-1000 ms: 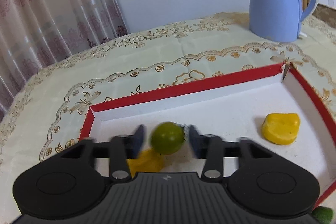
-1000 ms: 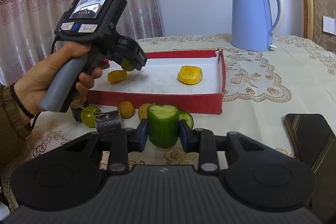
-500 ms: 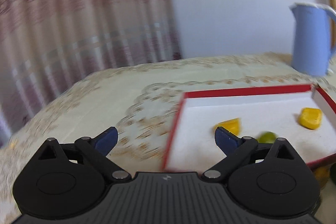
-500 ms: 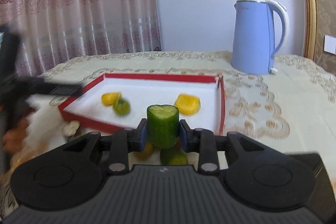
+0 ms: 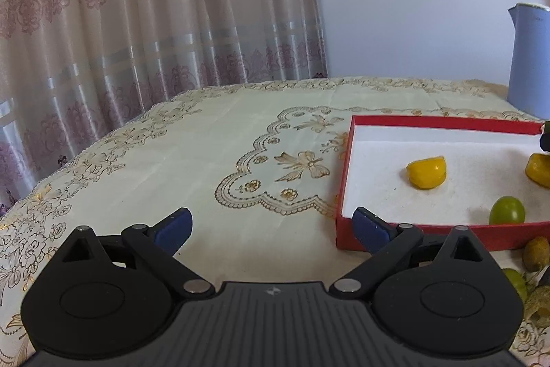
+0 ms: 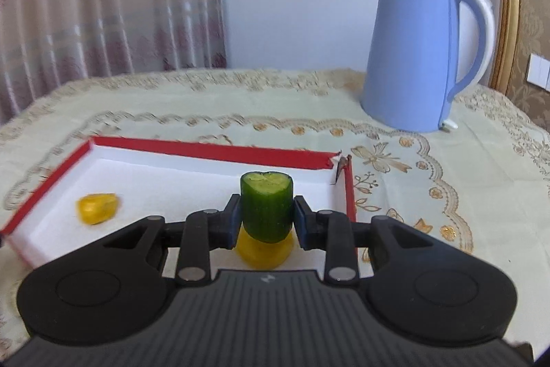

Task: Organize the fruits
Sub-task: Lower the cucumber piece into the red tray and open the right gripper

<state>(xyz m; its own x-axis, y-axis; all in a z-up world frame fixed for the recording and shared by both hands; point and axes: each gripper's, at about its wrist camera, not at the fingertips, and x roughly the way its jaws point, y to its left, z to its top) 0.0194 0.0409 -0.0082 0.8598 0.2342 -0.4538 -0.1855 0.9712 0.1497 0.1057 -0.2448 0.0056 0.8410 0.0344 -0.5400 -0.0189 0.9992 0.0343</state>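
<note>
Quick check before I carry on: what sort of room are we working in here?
Most likely a home dining or living room: a table under an embroidered tablecloth, patterned curtains behind it, and a blue electric kettle standing by the red fruit tray.

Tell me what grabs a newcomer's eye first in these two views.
The dark green cucumber chunk stands upright, clamped in the right gripper over the shallow red-rimmed white tray. The tall pale blue electric kettle stands behind on the embroidered cream tablecloth. The left gripper gapes empty beside the tray.
</note>
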